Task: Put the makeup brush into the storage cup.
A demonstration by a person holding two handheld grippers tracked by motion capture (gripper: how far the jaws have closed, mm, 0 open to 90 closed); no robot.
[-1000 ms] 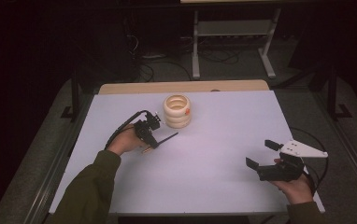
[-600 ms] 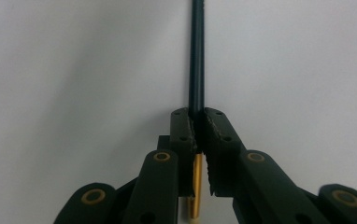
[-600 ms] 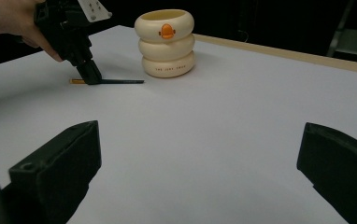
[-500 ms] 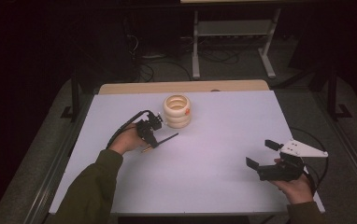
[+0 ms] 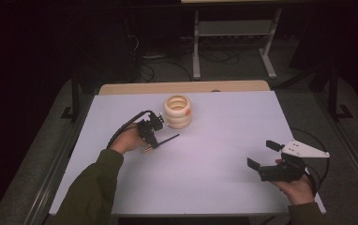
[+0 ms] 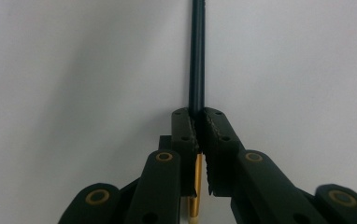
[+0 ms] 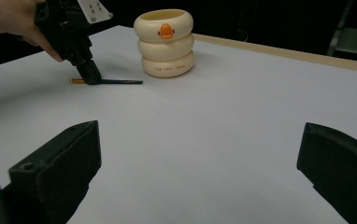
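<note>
The left gripper (image 5: 154, 136) is black with brass-coloured rivets, and the pen (image 6: 196, 56) clamped between its toothed jaws is dark, near-black along its shaft, with a gold end (image 6: 194, 205) behind the pads. Just beyond that gripper stands a cream holder (image 7: 164, 43) shaped like three stacked rings, bearing a small orange mark (image 7: 166, 31) on its top ring and fine dark lettering on its lowest ring. The right gripper (image 5: 264, 160) is black too and carries a pale grey plate, and under both lies a white table (image 5: 214, 187) with a tan wooden strip along its far edge.
</note>
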